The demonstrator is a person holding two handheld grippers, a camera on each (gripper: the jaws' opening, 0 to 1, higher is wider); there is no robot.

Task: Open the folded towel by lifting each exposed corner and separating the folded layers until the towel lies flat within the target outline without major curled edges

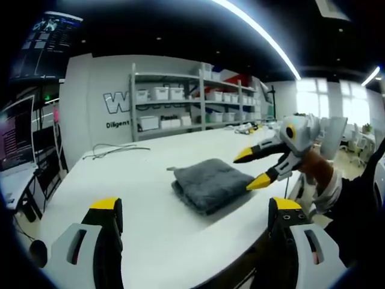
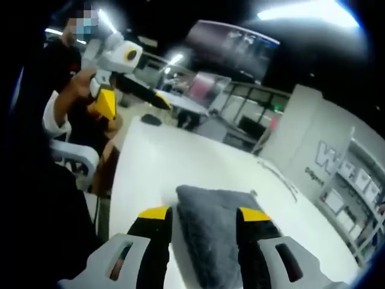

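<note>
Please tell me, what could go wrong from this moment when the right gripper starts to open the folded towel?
1. The right gripper is open at the edge of the folded gray towel; its jaws straddle the whole thickness, so it may pinch all layers instead of one corner.
2. The towel lies near the table edge on the person's side; pulling could drag it off.
3. The left gripper is open and apart from the towel, so nothing pins it against sliding.

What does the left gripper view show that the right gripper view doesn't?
Left gripper view: the towel's whole folded shape, with the right gripper open at its near edge, plus a loose cable on the table.
Right gripper view: the left gripper raised off the table's far end.
Both: grey folded towel, white table, shelving with bins.
</note>
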